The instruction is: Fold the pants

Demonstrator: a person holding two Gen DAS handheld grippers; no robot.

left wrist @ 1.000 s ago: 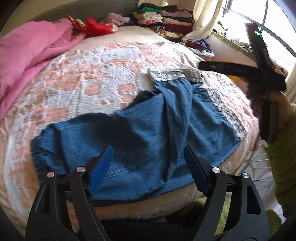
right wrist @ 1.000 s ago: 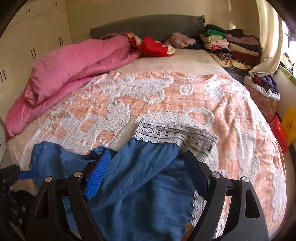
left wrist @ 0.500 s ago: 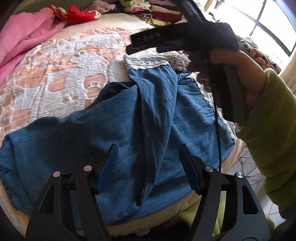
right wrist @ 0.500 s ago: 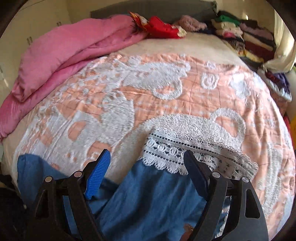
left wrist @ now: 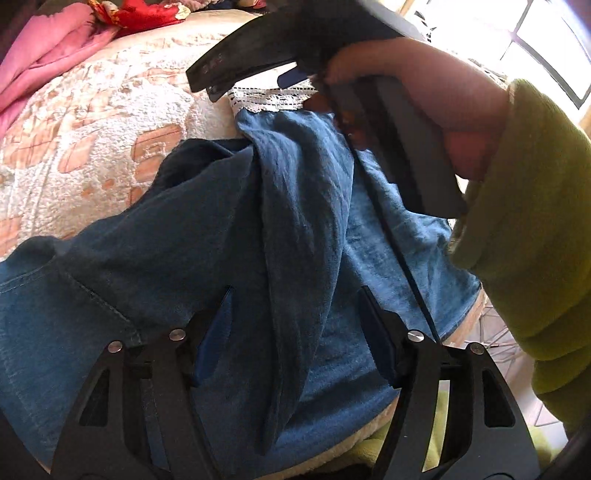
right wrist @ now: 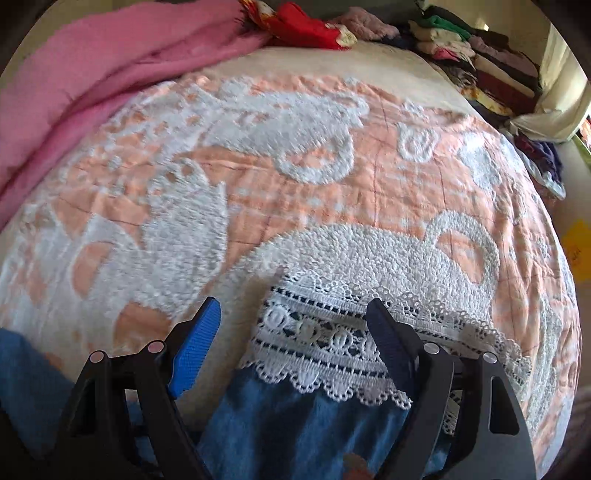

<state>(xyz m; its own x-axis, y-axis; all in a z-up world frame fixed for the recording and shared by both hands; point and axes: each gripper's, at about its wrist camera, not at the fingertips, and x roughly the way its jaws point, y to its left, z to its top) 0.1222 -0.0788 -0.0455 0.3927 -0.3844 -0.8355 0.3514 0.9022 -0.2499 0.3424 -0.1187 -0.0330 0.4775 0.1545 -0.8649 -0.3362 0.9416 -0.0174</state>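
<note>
Blue denim pants (left wrist: pixel 229 229) with white lace hems (right wrist: pixel 332 339) lie crumpled on the peach and white bedspread (right wrist: pixel 332 177). A raised fold runs down their middle. My left gripper (left wrist: pixel 295 325) is open and low over the pants near the bed's front edge, its jaws on either side of that fold. My right gripper (right wrist: pixel 291 332) is open just above the lace hem at the pants' far end, with the hem between its jaws. It also shows in the left wrist view (left wrist: pixel 258 70), held in a hand with a green sleeve.
A pink quilt (right wrist: pixel 92 81) lies along the left of the bed. Red cloth (right wrist: pixel 306 26) and stacks of folded clothes (right wrist: pixel 480 62) sit at the far end. A window (left wrist: pixel 535 44) is on the right, past the bed's edge.
Both grippers have moved forward and down. The right one went from over the blue leg to over the lace hem. The left one closed in on the middle fold. Both stayed open.
</note>
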